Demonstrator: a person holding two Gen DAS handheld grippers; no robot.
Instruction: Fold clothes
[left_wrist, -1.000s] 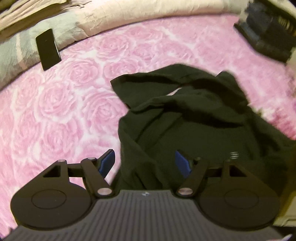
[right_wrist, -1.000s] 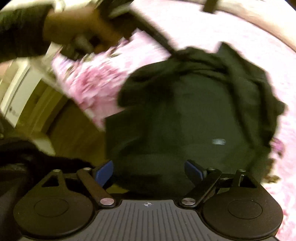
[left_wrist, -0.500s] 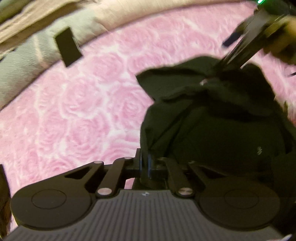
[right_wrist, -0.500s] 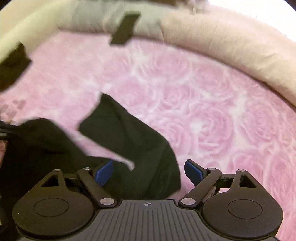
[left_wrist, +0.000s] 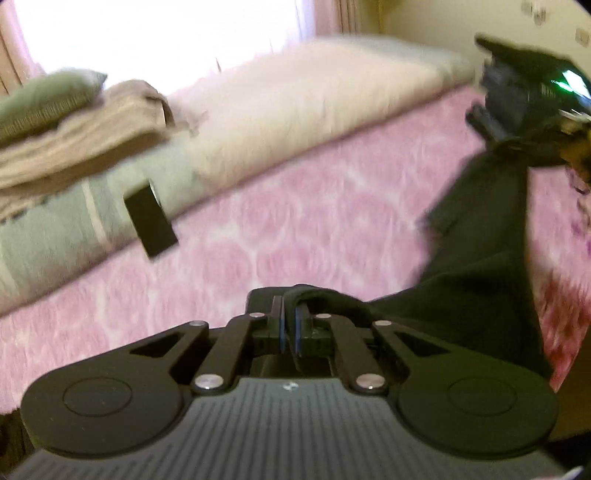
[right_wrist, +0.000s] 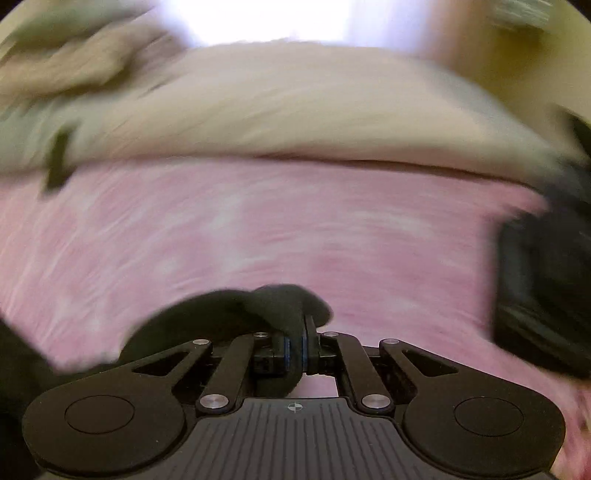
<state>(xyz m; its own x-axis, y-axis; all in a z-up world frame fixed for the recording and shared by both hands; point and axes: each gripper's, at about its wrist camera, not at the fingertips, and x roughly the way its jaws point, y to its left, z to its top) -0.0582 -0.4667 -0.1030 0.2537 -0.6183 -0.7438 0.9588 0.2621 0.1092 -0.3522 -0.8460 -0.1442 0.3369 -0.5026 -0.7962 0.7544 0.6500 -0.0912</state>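
Observation:
A black garment (left_wrist: 480, 266) hangs stretched above the pink rose-patterned bed cover (left_wrist: 295, 221). My left gripper (left_wrist: 288, 325) is shut on one bunched edge of it, low in the left wrist view. From there the cloth runs up and right to my right gripper (left_wrist: 495, 140), which a hand holds at the top right. In the blurred right wrist view, the right gripper (right_wrist: 295, 350) is shut on a fold of the black garment (right_wrist: 221, 314), and the rest of the cloth trails off to the lower left.
A small black rectangular object (left_wrist: 149, 221) leans against the grey and cream bedding (left_wrist: 295, 122) along the far side. Folded beige and green cloths (left_wrist: 74, 125) are stacked at the back left. A dark blurred object (right_wrist: 543, 295) fills the right edge of the right wrist view.
Both grippers went from open to shut on the black garment. The left one rose with its edge; the right one swung across the bed. The cloth left its heap and now hangs between them.

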